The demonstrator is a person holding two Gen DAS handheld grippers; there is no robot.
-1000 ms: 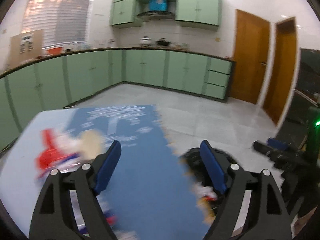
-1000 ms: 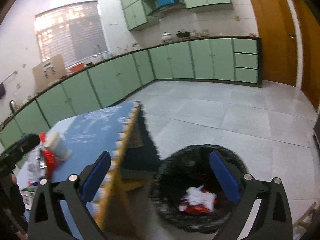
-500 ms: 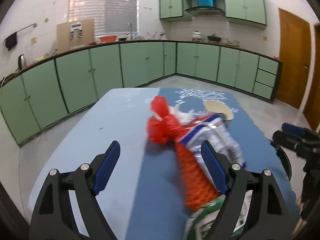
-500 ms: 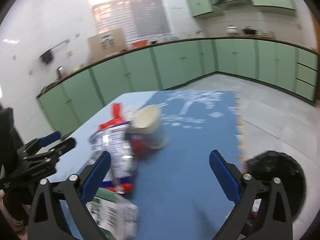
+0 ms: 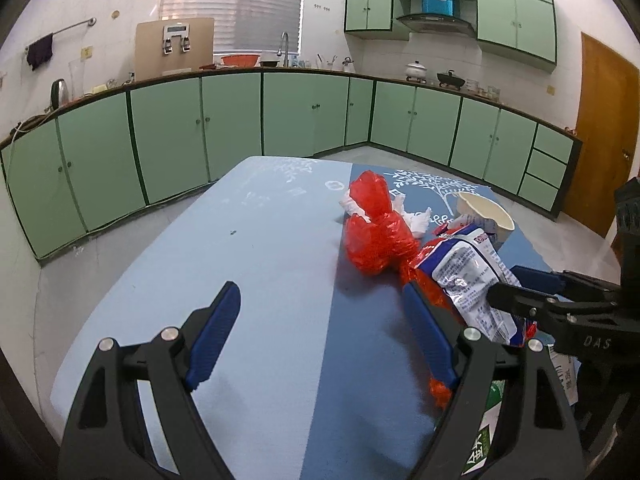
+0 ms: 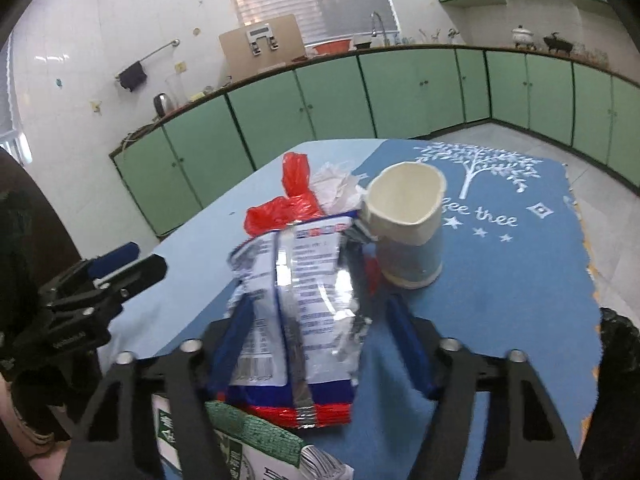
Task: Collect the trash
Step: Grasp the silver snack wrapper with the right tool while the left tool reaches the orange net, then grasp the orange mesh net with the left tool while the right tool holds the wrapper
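The right gripper [image 6: 320,340] hangs spread around the crinkled silver-and-blue foil snack packet [image 6: 304,304], not yet pinching; I'd say a pick is starting, and the next move calls for closing on the foil. The left gripper [image 5: 320,336] is also spread, over bare blue tablecloth [image 5: 248,256], holding nothing. Nearest lies a green-and-white carton [image 6: 248,448]. Beyond the packet sit a crumpled red plastic bag [image 5: 376,236], white tissue [image 6: 336,188] and a dented cream paper cup [image 6: 408,224], apparently empty. The black bin's [image 6: 616,360] contents are hidden.
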